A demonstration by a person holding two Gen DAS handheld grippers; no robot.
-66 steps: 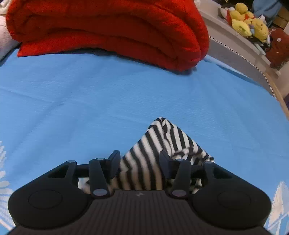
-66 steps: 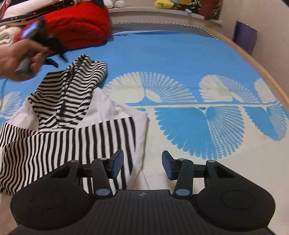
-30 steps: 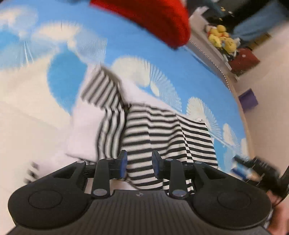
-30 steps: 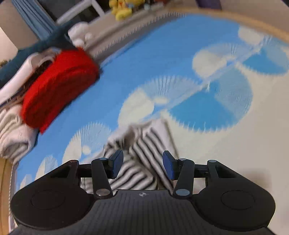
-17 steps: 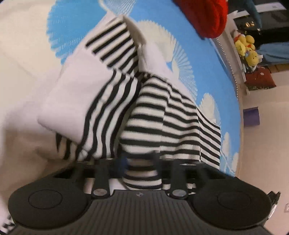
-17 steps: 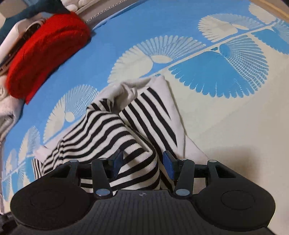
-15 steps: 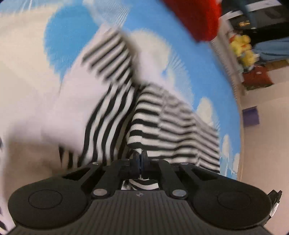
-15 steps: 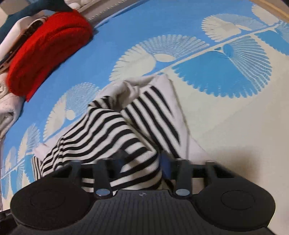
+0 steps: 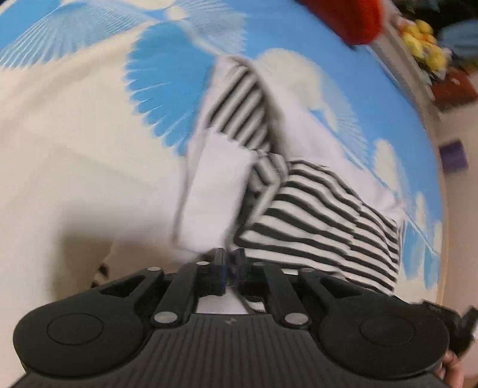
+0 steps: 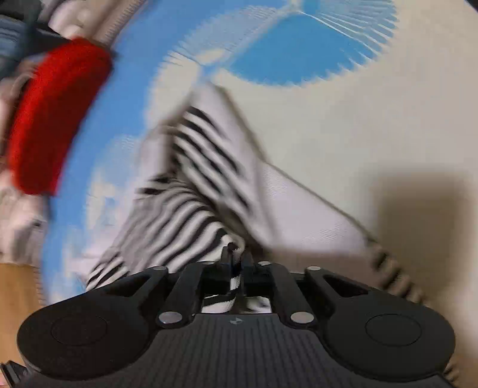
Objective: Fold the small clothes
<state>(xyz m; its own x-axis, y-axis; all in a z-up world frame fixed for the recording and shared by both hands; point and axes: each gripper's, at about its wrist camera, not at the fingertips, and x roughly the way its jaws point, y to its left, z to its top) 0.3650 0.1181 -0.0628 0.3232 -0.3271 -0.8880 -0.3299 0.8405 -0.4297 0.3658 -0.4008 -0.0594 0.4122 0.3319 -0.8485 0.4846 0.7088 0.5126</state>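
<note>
A small black-and-white striped garment (image 9: 313, 215) with plain white panels lies crumpled on the blue and cream bedspread (image 9: 74, 149). In the left wrist view, my left gripper (image 9: 230, 262) pinches the garment's near edge; its jaws stand almost together, easing apart, with cloth between them. The right wrist view shows the same garment (image 10: 185, 215) from the other side. My right gripper (image 10: 236, 265) has a fold of striped cloth squeezed between its fingers, and its jaws are also opening slightly. Both views are blurred by motion.
A folded red blanket (image 10: 53, 119) lies at the far side of the bed, also the red blanket (image 9: 352, 18) at the top. Yellow plush toys (image 9: 424, 38) sit on a ledge beyond. A hand with the other gripper (image 9: 454, 328) shows at the lower right.
Both grippers were open above the garment; they have since closed on its near edges and sunk toward the bed. The garment looks more spread between them.
</note>
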